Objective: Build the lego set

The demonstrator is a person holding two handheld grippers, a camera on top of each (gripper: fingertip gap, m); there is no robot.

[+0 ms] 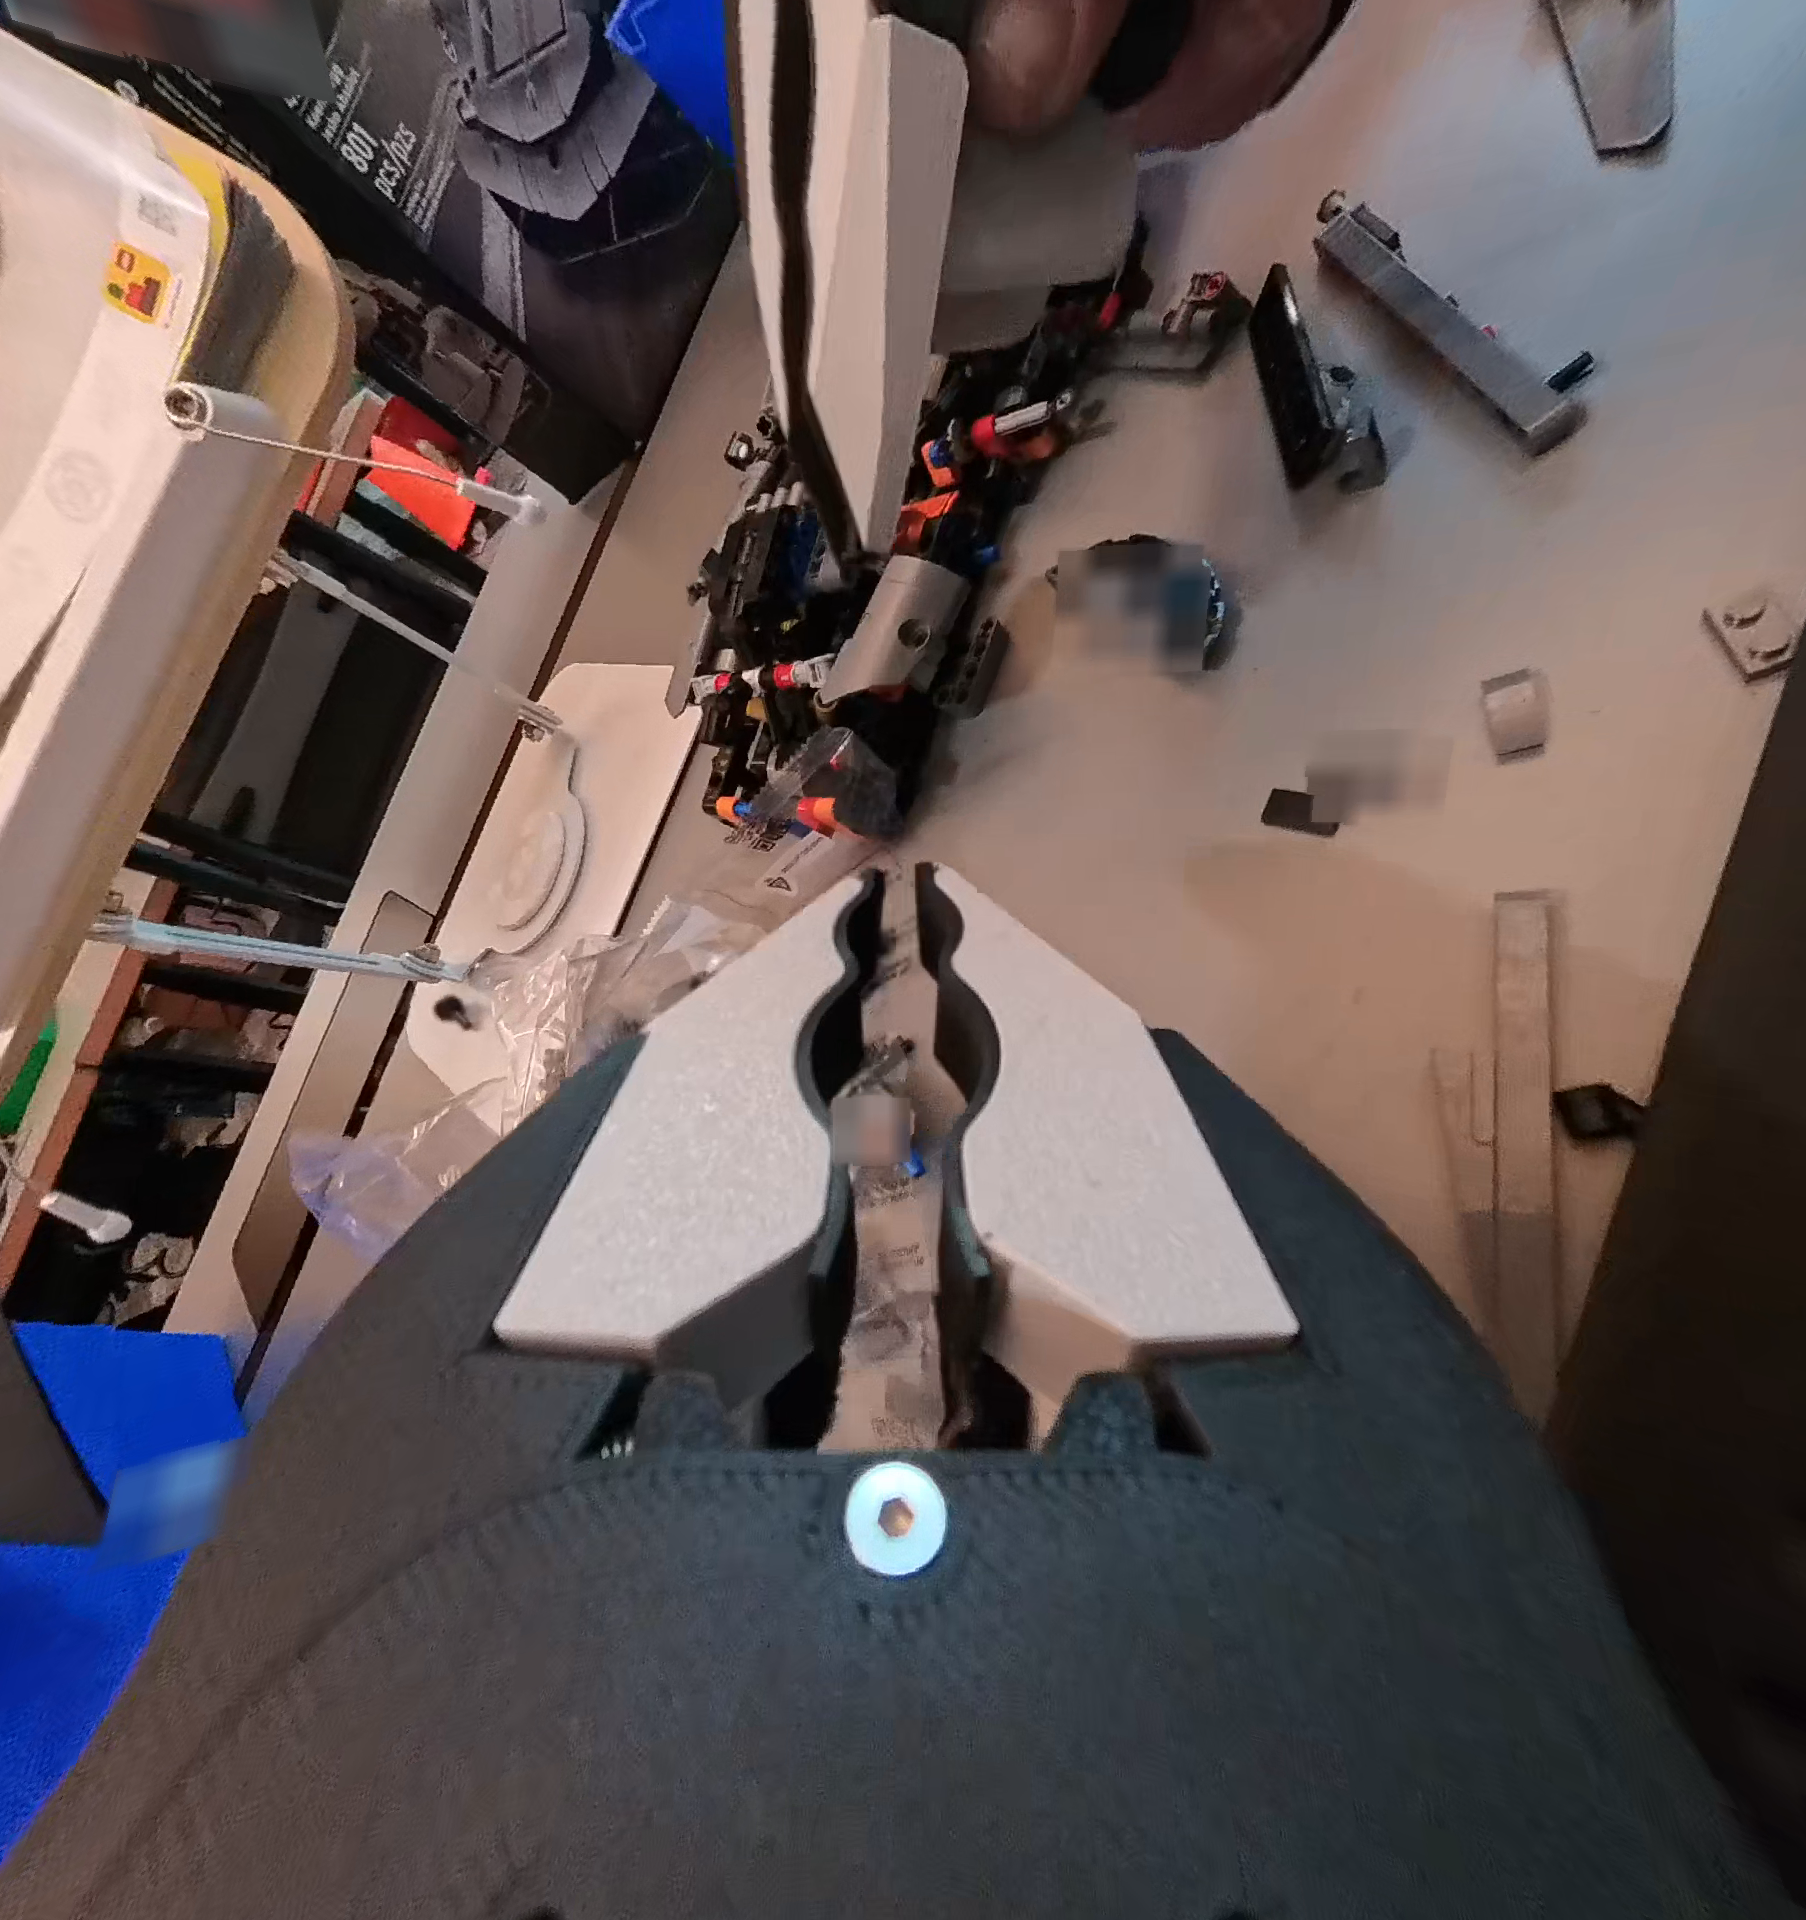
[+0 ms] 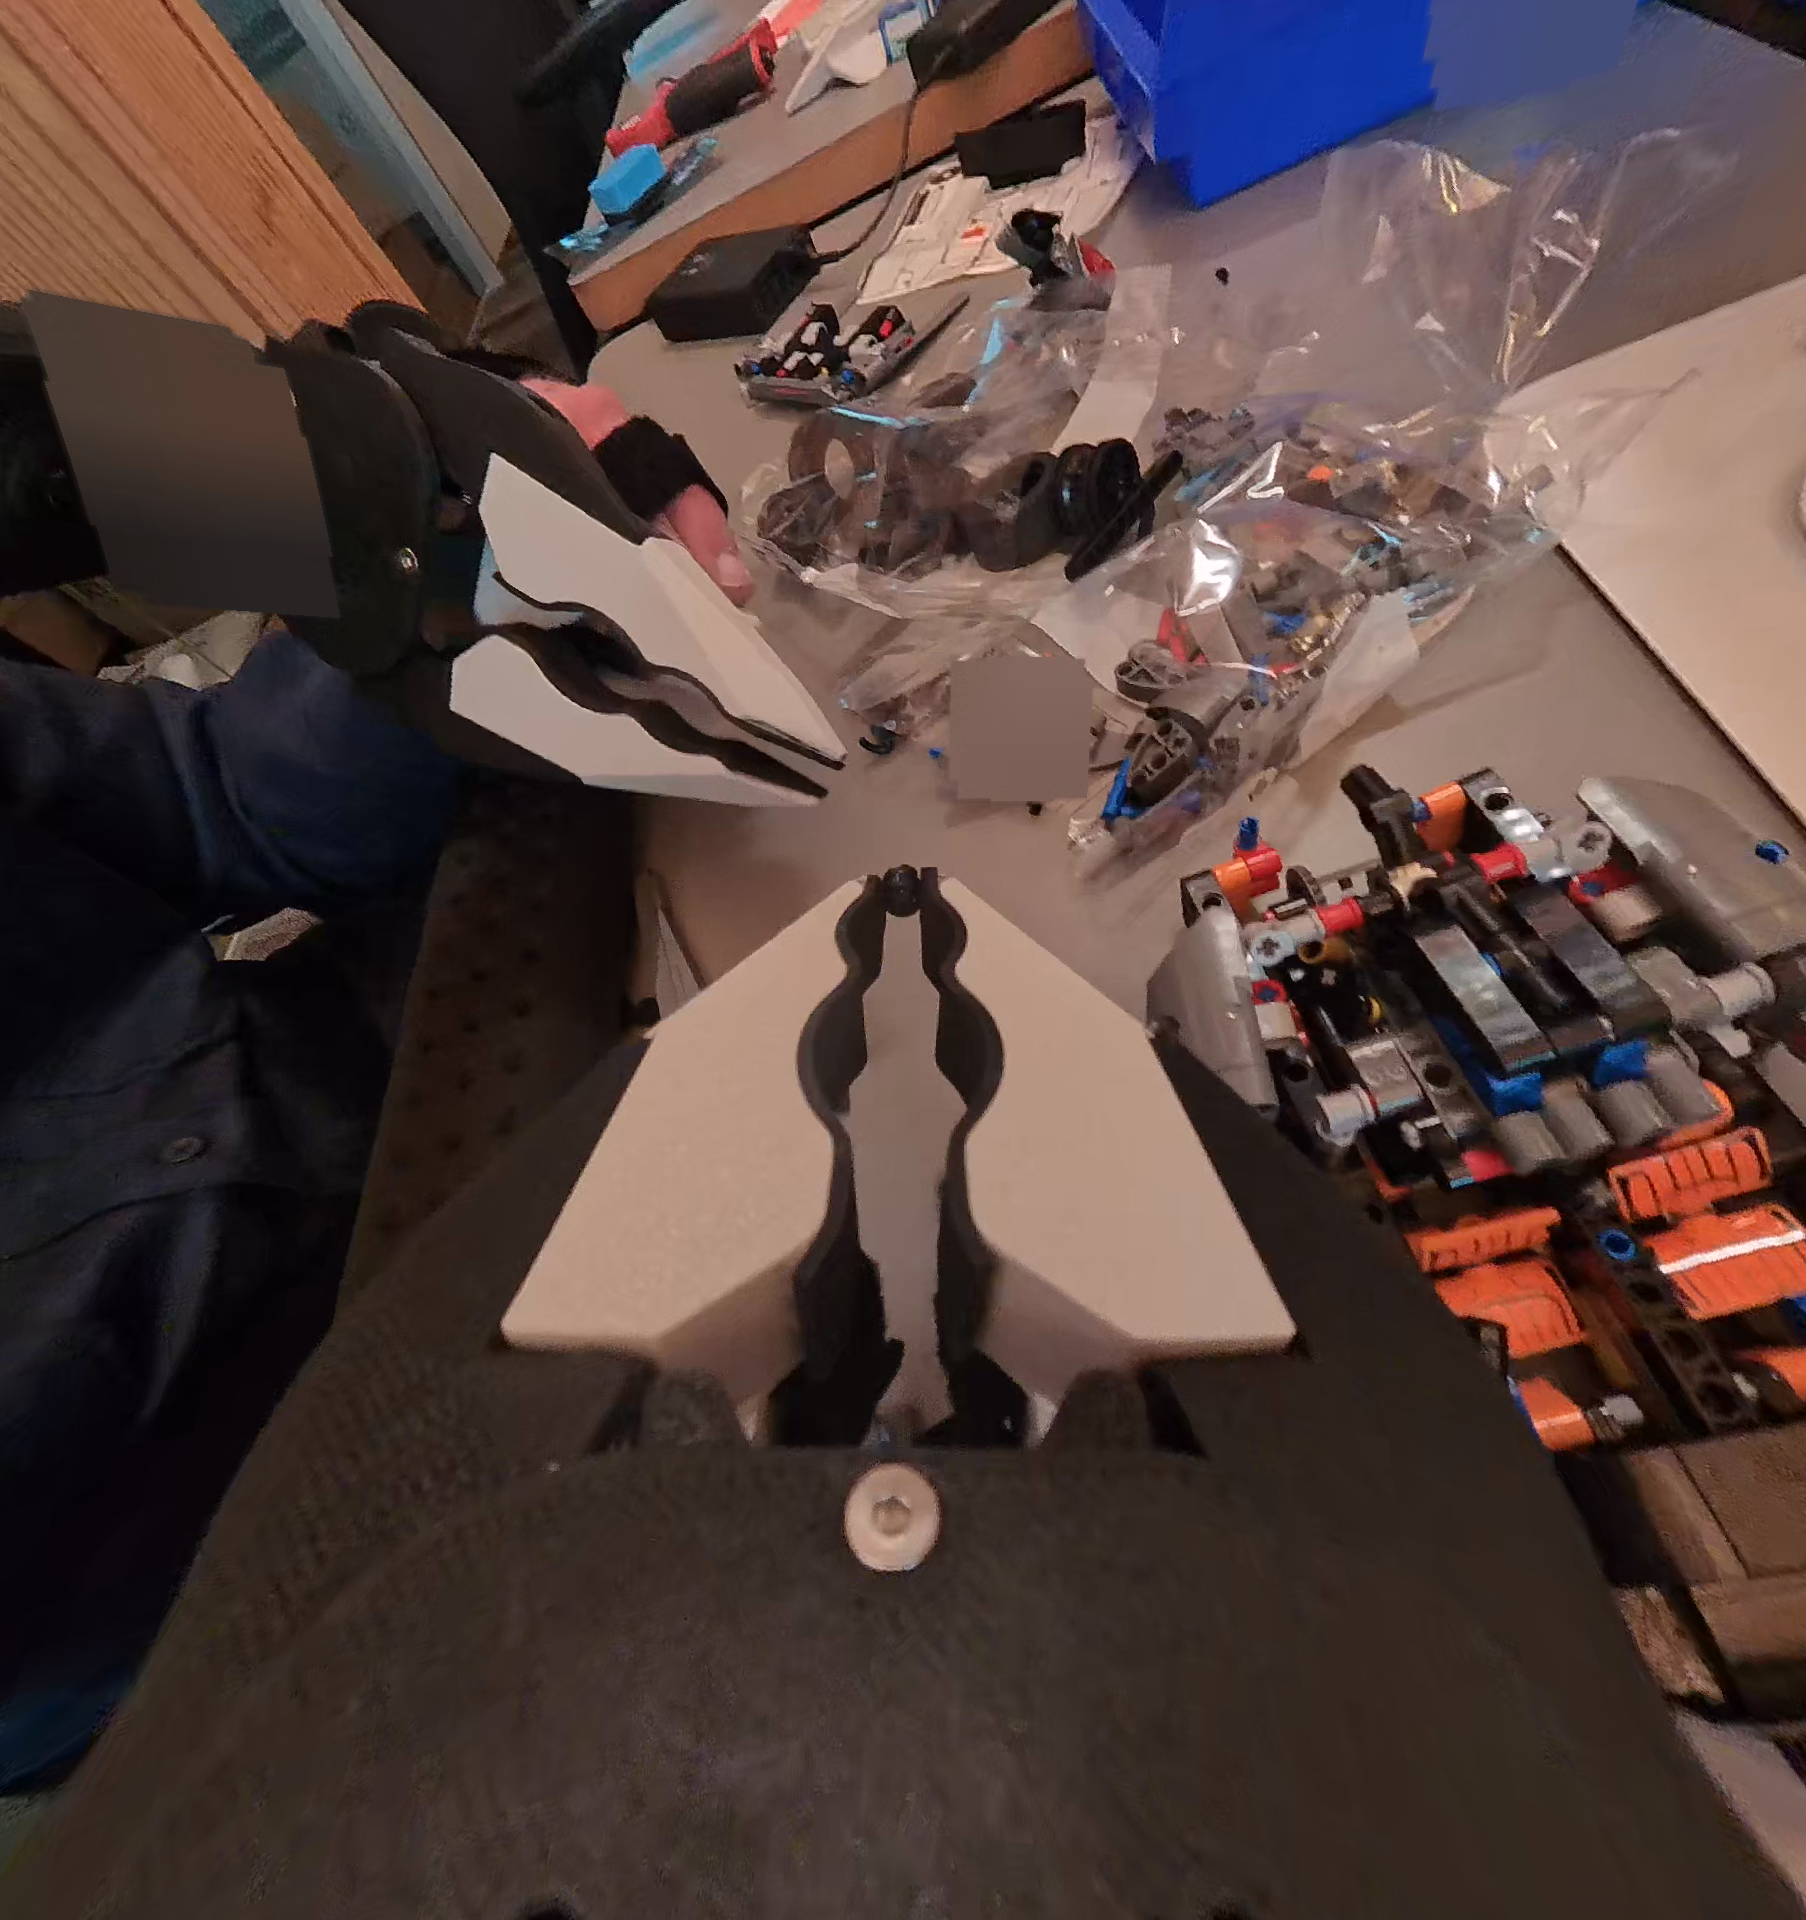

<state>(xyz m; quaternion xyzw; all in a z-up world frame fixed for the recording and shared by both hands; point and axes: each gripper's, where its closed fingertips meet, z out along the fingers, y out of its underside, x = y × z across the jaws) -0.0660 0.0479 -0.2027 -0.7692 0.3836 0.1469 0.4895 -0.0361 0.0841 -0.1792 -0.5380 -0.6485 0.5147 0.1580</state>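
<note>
The right tool [image 2: 901, 891] is pinching a small black pin [image 2: 900, 889] at its very tips, fingers nearly pressed together around it. The model [image 2: 1533, 1091], a half-built black, grey and orange chassis, is lying on the counter [image 2: 982, 862] to the right of that tool and close beside it, its long axis running away and to the left in the right wrist view. The right tool is the nearer one, so the pin probably has to swing rightward and down onto the chassis.

The left tool [image 1: 899, 878] is hovering with its fingers almost closed; whether it is gripping anything I cannot tell, since only bag plastic shows behind the gap. In its view the right tool [image 1: 857, 540] is standing just over the model [image 1: 826, 665].

Room is tight leftward: the bags [image 2: 1242, 540] of loose parts are crowding the far side, while the counter edge and the person's sleeve [image 2: 151, 935] are lying close on the near left. Open counter is sitting between the two tools.
</note>
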